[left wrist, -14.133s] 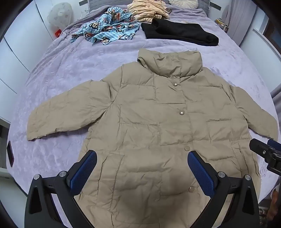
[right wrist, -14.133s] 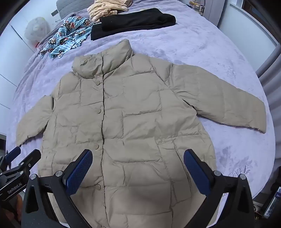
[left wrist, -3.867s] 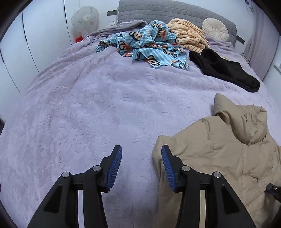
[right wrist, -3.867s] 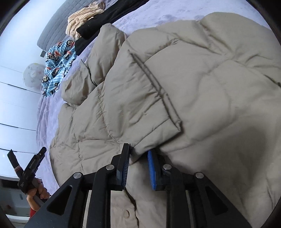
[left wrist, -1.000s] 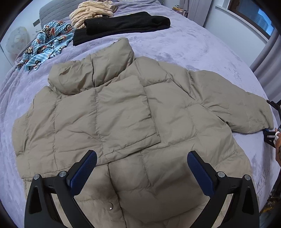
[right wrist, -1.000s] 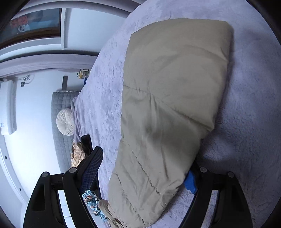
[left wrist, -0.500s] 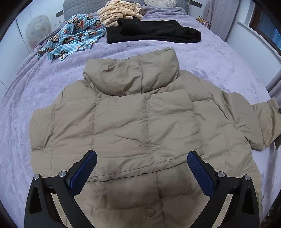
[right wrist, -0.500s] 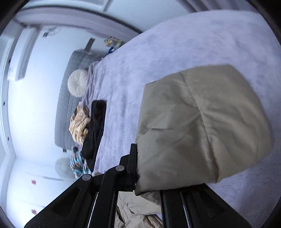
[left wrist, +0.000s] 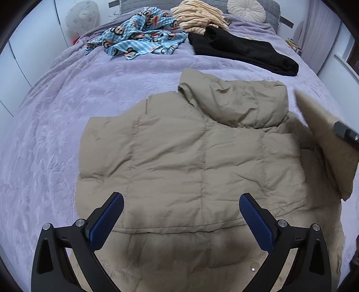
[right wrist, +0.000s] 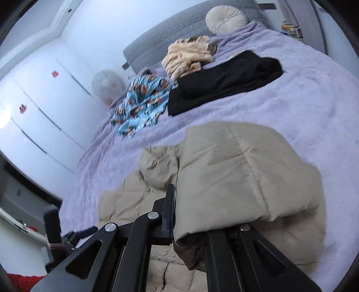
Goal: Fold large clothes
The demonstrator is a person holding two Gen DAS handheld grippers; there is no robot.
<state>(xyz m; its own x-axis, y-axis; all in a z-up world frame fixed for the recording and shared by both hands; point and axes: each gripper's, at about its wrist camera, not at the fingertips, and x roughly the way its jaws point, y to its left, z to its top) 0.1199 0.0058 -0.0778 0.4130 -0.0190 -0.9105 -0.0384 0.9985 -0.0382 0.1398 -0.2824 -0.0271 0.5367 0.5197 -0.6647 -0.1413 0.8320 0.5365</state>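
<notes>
Right wrist view: right gripper (right wrist: 179, 215) clamped on the cuff end of the tan jacket's right sleeve (right wrist: 235, 170), sleeve lifted off the purple bedspread (right wrist: 314, 94) and hanging in a puffy fold above the jacket body. Left wrist view: tan puffer jacket (left wrist: 190, 157) flat in the middle of the bed, collar toward the headboard, one sleeve already laid across the chest; left gripper (left wrist: 181, 215) spread wide, empty, hovering over the lower front panel.

Step in hand, by the look of it: carrying the right sleeve inward across the body. Best done by bringing the cuff over low and level, laying it square on top of the sleeve already folded, not dropping it from a height, since padded fabric springs and slides. Worth pinning the shoulder seam with the left gripper so the body stays flat. Release only once the cuff rests on the chest. Black garment (left wrist: 242, 54), blue patterned cloth (left wrist: 139, 38) and striped cloth (left wrist: 197, 15) well apart near the headboard, no obstacle.
</notes>
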